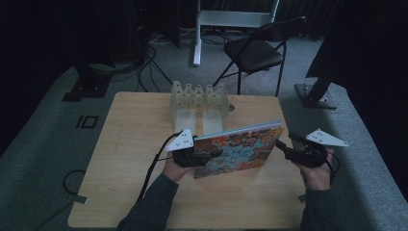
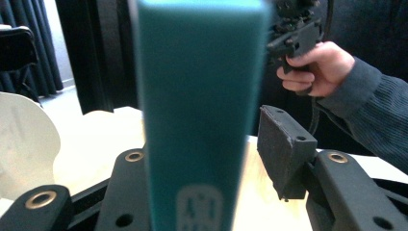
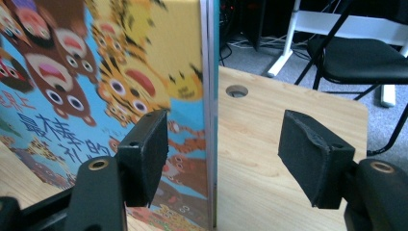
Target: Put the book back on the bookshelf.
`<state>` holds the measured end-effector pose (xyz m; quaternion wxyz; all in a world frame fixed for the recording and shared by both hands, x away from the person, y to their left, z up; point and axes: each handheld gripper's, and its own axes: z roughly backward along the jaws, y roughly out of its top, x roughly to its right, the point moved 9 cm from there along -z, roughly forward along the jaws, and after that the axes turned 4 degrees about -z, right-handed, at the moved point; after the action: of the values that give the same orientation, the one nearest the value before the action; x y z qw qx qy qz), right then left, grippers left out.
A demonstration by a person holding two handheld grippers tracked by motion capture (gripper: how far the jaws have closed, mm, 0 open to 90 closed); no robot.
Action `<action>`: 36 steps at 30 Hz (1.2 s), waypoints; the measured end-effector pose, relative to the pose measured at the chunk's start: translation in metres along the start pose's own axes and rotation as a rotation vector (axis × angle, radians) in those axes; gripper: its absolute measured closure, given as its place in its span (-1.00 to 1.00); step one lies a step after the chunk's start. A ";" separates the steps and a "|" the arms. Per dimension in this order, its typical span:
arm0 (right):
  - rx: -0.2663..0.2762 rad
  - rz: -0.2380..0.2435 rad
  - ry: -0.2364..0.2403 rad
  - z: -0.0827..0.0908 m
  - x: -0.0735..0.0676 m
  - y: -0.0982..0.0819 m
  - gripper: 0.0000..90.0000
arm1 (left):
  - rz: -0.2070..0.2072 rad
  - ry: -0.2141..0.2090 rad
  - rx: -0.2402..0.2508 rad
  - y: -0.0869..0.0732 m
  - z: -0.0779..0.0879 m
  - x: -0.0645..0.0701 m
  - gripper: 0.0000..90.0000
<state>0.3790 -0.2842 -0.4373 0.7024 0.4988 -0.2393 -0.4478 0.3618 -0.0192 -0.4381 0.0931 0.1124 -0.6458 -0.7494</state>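
Observation:
A picture book (image 1: 240,149) with a bright cartoon-animal cover stands on its edge on the wooden table (image 1: 130,159), leaning a little. My left gripper (image 1: 195,155) is at its left, spine end. In the left gripper view the teal spine (image 2: 202,106) stands between the jaws of my left gripper (image 2: 211,149); it hides the left pad, and a thin gap shows before the right pad (image 2: 284,149). My right gripper (image 1: 285,147) is at the book's right end. In the right gripper view, my right gripper (image 3: 226,154) is open and straddles the book's (image 3: 96,72) page edge without touching it.
A pale translucent rack (image 1: 198,103) with pointed dividers stands at the table's far side, just behind the book. A small round hole (image 1: 231,108) is in the tabletop near it. A black folding chair (image 1: 255,48) and stand feet are on the carpet beyond.

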 end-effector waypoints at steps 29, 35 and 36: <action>-0.123 -0.022 -0.067 -0.040 0.010 -0.086 -0.24 | -0.020 0.077 0.053 -0.003 -0.005 -0.002 0.31; -0.147 -0.021 -0.086 -0.044 0.014 -0.102 -0.24 | -0.012 0.074 0.035 -0.012 -0.007 -0.002 0.31; -0.152 -0.021 -0.088 -0.044 0.014 -0.104 -0.24 | -0.007 0.067 0.036 -0.014 -0.007 -0.002 0.31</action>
<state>0.3800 -0.2855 -0.5512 0.7223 0.4264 -0.2301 -0.4935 0.3661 -0.0228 -0.4526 0.1103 0.1413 -0.6552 -0.7339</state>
